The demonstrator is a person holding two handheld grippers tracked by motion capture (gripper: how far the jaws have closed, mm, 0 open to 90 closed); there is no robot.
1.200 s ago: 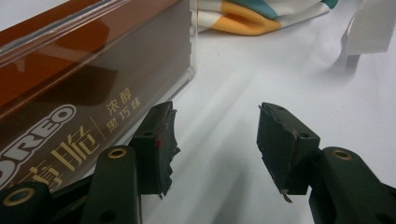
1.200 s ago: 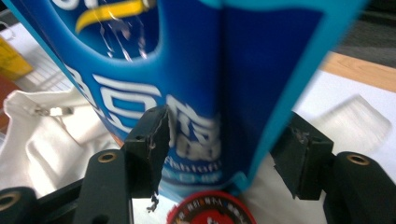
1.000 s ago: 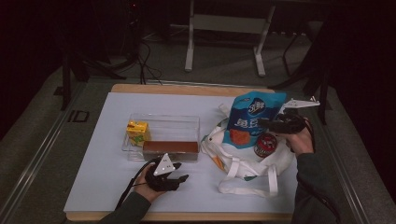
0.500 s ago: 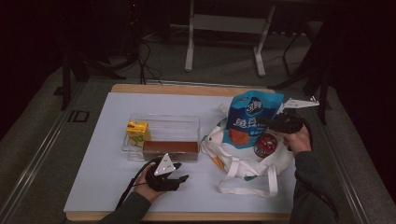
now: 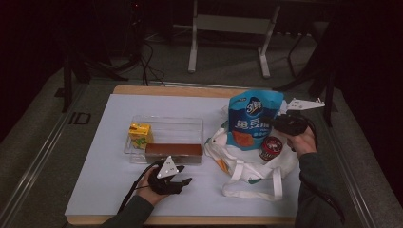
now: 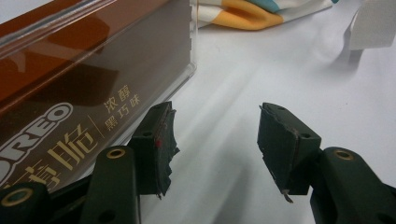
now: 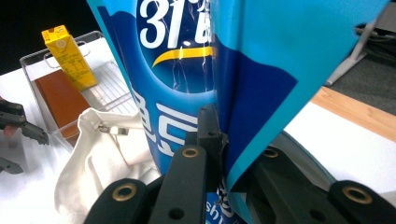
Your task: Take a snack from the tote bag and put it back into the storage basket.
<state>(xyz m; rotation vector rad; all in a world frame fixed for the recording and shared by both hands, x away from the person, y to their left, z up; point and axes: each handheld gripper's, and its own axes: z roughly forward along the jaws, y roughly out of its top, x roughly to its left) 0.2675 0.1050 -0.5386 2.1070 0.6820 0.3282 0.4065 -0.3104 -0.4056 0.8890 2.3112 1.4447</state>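
A blue snack bag (image 5: 254, 118) stands upright on a white tote bag (image 5: 247, 164) at the table's right. My right gripper (image 5: 284, 124) is at the bag's right edge; its jaws have just been closing and now pinch a fold of the blue bag (image 7: 187, 70) between them, right gripper (image 7: 219, 133). My left gripper (image 5: 179, 183) rests on the table in front of a clear tray (image 5: 190, 124). It stands open, left gripper (image 6: 217, 140), with only bare table between its jaws. A brown Oreo box (image 6: 70, 93) lies just to its left.
The clear tray holds a yellow juice carton (image 5: 140, 134) and the brown box (image 5: 173, 151). A red can (image 5: 272, 148) sits on the tote bag beside the blue bag. The tote's handles (image 5: 252, 190) trail toward the front edge. White table (image 5: 104, 180) surrounds them.
The right gripper's jaws have closed onto the blue bag's right edge. The left hand and gripper have stayed where they were.
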